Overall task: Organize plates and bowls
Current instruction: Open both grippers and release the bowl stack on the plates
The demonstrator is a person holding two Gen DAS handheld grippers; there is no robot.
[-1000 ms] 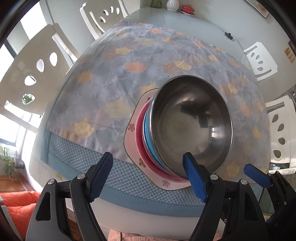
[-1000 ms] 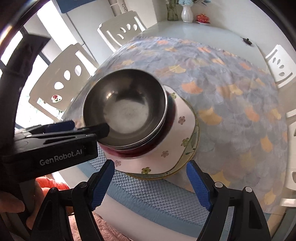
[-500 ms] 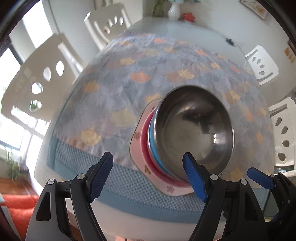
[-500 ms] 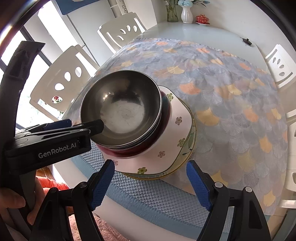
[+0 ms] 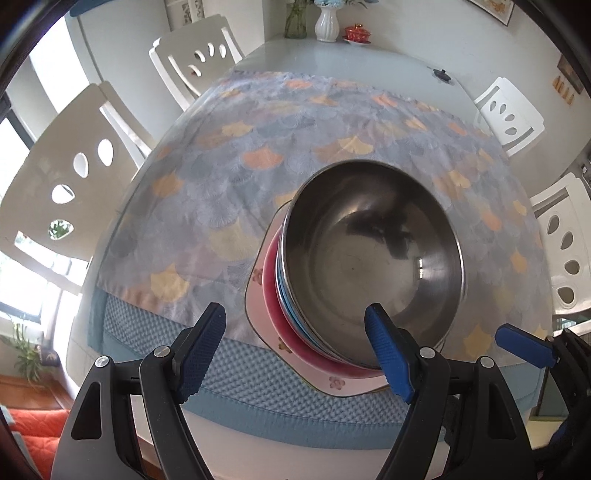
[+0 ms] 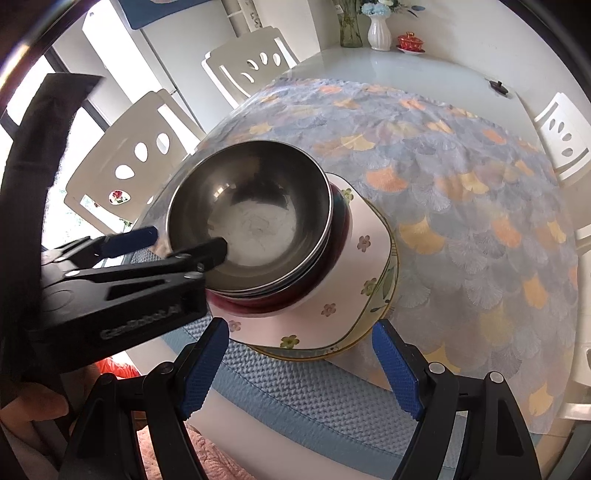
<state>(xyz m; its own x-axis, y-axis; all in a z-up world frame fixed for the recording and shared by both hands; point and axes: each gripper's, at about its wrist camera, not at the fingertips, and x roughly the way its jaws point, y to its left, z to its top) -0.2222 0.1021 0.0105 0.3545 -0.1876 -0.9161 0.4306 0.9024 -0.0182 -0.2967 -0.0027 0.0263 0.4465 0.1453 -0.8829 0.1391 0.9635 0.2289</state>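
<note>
A steel bowl (image 5: 373, 258) tops a stack: a blue bowl (image 5: 286, 299), a red bowl (image 5: 275, 301) and a pink flowered square plate (image 5: 332, 382). In the right wrist view the steel bowl (image 6: 255, 221) and red bowl (image 6: 332, 266) sit on that plate (image 6: 354, 280), with a yellow-green plate (image 6: 388, 295) underneath. My left gripper (image 5: 295, 347) is open and straddles the steel bowl's near rim. Seen from the right, the left gripper (image 6: 177, 242) has one finger over the bowl and one outside. My right gripper (image 6: 299, 365) is open and empty by the stack's near edge.
The stack stands near the front of a table under a leaf-patterned cloth (image 5: 295, 147), with a blue mat (image 5: 258, 384) at the edge. White chairs (image 5: 195, 62) ring the table. A vase (image 5: 327, 22), a red lidded cup (image 5: 356, 33) and a small black object (image 5: 441, 75) sit at the far end.
The left wrist view has tilted a little, bringing more of the table's far end into sight. The stack and the right gripper have held still, and both grippers stay open.
</note>
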